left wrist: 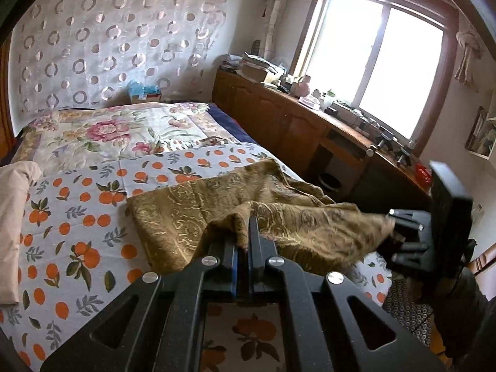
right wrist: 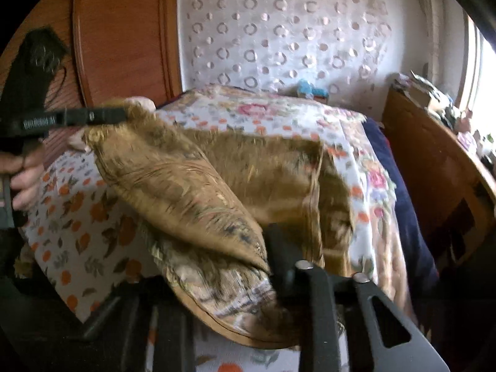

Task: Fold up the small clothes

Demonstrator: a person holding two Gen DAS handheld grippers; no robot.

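Note:
A brown-gold patterned cloth lies on the bed with its near edge lifted. My left gripper is shut on a near corner of it; the fabric drapes over the fingers. My right gripper holds the other near corner at the right in the left wrist view. In the right wrist view the cloth hangs stretched and blurred between both grippers. The right gripper is shut on its near end. The left gripper grips the far corner at upper left.
The bed has an orange-print sheet and a floral quilt behind. A beige cloth lies at the left edge. A wooden cabinet with clutter runs under the window at right. A wooden headboard stands at the left.

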